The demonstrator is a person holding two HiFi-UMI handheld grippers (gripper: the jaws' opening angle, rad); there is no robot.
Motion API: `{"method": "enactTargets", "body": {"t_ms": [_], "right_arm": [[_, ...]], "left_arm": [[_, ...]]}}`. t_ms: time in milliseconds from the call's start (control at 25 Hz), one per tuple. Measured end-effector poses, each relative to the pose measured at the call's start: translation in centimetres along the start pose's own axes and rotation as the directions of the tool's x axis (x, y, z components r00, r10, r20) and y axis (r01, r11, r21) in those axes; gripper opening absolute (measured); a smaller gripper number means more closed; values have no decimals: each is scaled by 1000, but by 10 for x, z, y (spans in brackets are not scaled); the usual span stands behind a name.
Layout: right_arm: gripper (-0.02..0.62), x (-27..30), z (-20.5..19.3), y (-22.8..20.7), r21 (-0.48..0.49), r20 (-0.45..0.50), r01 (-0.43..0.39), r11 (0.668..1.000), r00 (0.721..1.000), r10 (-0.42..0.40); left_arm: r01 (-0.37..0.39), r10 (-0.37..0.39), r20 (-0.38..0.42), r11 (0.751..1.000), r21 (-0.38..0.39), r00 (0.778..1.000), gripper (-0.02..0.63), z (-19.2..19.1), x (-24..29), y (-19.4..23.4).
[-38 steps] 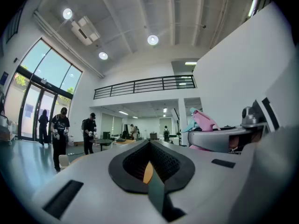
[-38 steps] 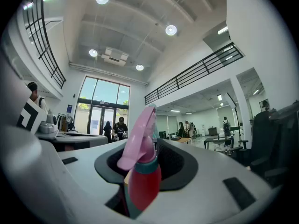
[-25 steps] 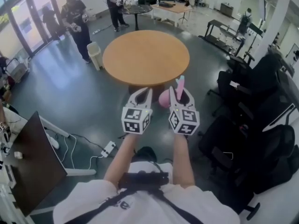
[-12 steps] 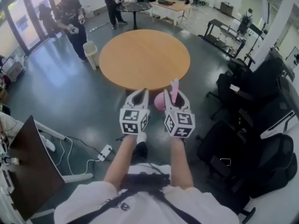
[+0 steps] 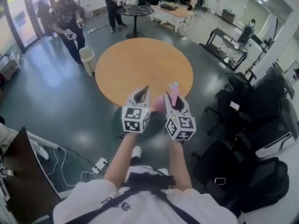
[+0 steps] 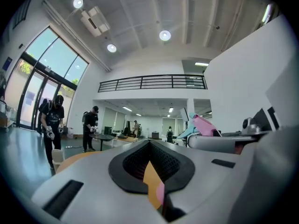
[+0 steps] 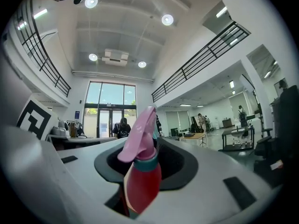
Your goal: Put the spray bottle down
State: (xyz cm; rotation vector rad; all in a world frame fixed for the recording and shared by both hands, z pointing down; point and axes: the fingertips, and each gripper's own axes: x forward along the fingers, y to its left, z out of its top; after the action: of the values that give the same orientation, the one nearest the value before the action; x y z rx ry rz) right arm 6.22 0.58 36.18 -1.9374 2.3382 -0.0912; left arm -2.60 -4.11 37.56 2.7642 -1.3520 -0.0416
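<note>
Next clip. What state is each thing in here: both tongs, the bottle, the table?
Spray bottle: upright, nozzle on top, gripped, not yet put down.
Right tongs: shut on the bottle.
Left tongs: shut, nothing between them.
Round table: standing, bottle not yet on it.

Round wooden table [image 5: 140, 62] ahead; white plastic bin [image 5: 87, 58] just off left edge; black office chairs [image 5: 254, 104] beyond right edge; dark-clothed person [image 5: 66, 22] past bin.
</note>
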Motion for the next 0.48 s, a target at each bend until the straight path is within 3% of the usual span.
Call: {"method": "enactTargets", "body": {"t_ms": [480], "right_arm": [[160,149,4,-43,-21,-23,45,999,999,-46]], "left_arm": [[-6,3,64,999,39,998,11,38,138,87]]}}
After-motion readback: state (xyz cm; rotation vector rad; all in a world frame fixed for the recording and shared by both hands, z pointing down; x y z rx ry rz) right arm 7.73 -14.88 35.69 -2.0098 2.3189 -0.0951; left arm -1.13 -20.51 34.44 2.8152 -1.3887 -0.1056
